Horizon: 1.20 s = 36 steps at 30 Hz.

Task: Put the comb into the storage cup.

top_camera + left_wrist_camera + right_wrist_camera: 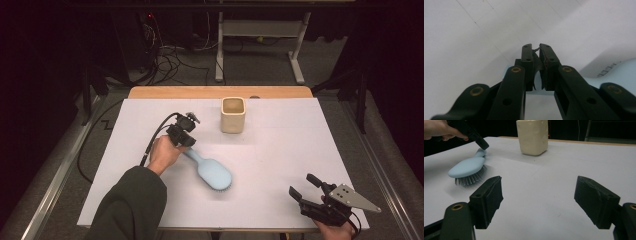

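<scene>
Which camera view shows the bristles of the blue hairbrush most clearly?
The right gripper view: it looks from the side, so the dark bristles show under the hairbrush head. The high view shows its back with a thin bristle fringe. The left gripper view shows the handle clamped between the left gripper jaws.

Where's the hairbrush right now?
In the high view the hairbrush lies bristles-down left of table centre, its handle clamped in the left hand-held gripper, with the cream cup beyond.

hairbrush (214, 173) on table (280, 150), cup (233, 115) behind
</scene>
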Each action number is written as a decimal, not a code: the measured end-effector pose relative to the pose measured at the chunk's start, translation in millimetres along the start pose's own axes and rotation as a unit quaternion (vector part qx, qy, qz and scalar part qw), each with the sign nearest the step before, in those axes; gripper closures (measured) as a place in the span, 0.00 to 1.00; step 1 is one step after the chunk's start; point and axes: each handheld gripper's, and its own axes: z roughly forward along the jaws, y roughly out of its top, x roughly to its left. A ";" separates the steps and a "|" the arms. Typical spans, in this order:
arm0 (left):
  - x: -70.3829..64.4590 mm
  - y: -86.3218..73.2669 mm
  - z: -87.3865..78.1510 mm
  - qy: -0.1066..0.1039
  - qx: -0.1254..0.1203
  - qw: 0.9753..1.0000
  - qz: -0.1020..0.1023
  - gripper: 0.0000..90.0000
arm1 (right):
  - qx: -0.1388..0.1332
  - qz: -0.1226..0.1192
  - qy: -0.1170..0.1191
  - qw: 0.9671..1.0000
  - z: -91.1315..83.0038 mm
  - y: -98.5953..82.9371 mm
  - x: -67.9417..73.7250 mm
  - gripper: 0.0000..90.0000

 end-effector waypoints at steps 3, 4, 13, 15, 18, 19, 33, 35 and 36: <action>-0.8 -0.9 1.5 0.008 0.009 1.000 0.007 0.95 | 0.000 0.000 0.000 1.000 0.0 -0.1 0.0 0.26; -0.7 -1.5 1.4 0.007 0.009 1.000 0.008 0.95 | 0.000 0.000 0.001 1.000 0.1 -0.1 0.0 0.26; -3.5 -2.8 -0.4 0.003 0.036 0.999 0.012 0.97 | 0.001 0.000 0.002 1.000 0.3 -0.1 -0.2 0.26; -4.8 -4.9 -0.4 0.001 0.042 0.999 0.014 0.98 | 0.001 0.001 0.002 1.000 0.1 -0.1 -0.1 0.26; -5.3 -7.7 -1.5 0.000 0.044 0.999 0.015 0.98 | 0.001 0.001 0.003 1.000 0.0 -0.1 -0.2 0.26; -5.2 -11.7 -2.5 -0.003 0.042 0.999 0.012 0.98 | 0.001 0.001 0.003 1.000 0.2 -0.1 -0.3 0.26; -7.1 -37.3 -10.6 -0.021 0.028 0.999 0.007 0.98 | 0.003 -0.002 0.002 1.000 0.8 0.1 0.9 0.26; -7.8 -38.8 -11.3 -0.023 0.028 0.999 0.005 0.98 | 0.002 -0.002 0.002 1.000 0.7 0.1 1.0 0.26; -8.8 -41.8 -12.5 -0.028 0.026 0.999 0.004 0.98 | 0.002 -0.002 0.002 1.000 0.7 0.1 1.0 0.26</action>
